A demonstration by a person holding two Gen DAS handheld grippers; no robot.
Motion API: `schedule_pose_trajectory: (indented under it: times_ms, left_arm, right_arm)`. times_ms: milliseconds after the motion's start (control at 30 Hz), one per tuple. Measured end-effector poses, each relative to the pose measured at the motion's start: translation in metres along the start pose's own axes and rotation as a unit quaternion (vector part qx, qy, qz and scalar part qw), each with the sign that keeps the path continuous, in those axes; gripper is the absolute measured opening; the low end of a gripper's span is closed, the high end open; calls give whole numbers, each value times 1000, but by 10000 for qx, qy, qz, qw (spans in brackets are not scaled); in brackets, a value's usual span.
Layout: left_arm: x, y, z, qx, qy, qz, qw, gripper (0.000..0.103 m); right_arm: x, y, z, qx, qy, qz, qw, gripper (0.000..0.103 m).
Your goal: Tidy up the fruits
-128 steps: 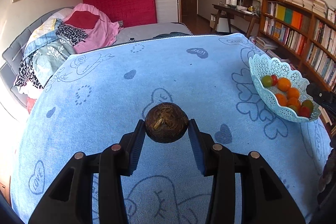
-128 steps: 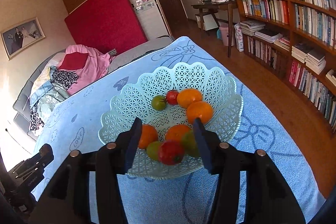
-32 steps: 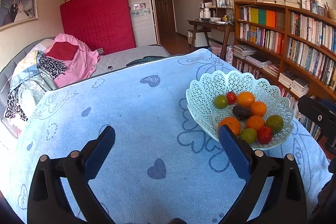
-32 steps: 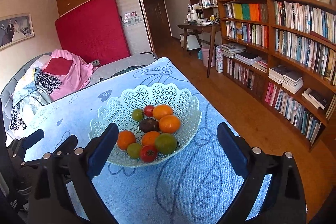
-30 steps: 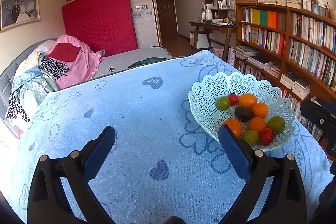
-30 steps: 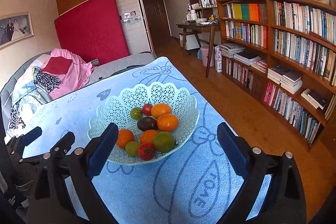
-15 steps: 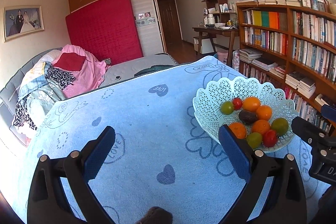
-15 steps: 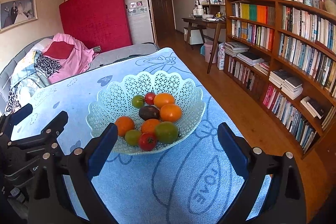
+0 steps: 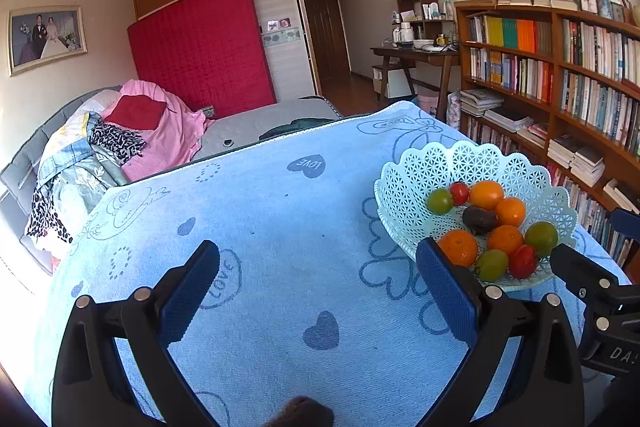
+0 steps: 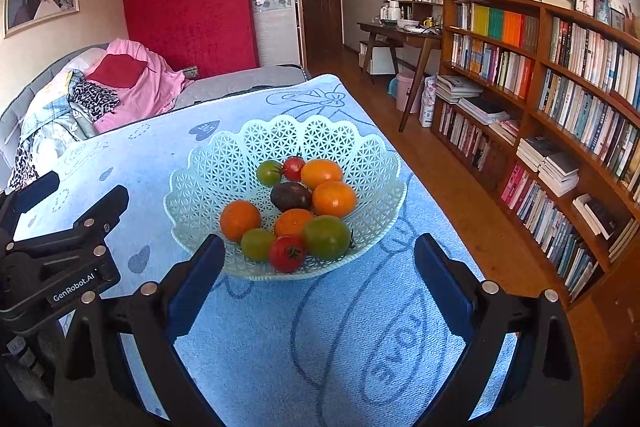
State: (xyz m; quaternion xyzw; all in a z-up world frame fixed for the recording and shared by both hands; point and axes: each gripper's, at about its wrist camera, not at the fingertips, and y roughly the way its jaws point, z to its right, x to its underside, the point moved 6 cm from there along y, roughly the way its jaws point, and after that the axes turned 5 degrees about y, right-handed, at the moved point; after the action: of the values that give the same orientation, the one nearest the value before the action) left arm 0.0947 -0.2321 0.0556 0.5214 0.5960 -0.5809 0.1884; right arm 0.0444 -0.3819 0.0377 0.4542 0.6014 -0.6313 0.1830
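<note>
Here both grippers' jaws gape wide, empty; left gripper [image 10: 60, 267] reads "GenRobot.AI".

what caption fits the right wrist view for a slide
Open right gripper above a lattice bowl of fruit on a blue cloth.

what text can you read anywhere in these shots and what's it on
"GenRobot.AI": on the left tool's body, seen from the right wrist.
"DA", cut off at the frame edge: on the right tool's body, seen from the left wrist.
"LOVE": inside hearts printed on the blue cloth, also.
"LOVE", larger, upside down: on the cloth near the right tool.
Book spines on the bookshelf: too small to read.
</note>
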Motion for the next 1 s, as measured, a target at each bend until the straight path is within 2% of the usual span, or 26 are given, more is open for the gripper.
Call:
schedule_pose_trajectory:
  times_ms: [1000]
  left_arm:
    - [4, 2, 7, 23, 208, -1, 9998, 98]
  right_arm:
    - [4, 3, 1, 5, -21, -25, 10000, 97]
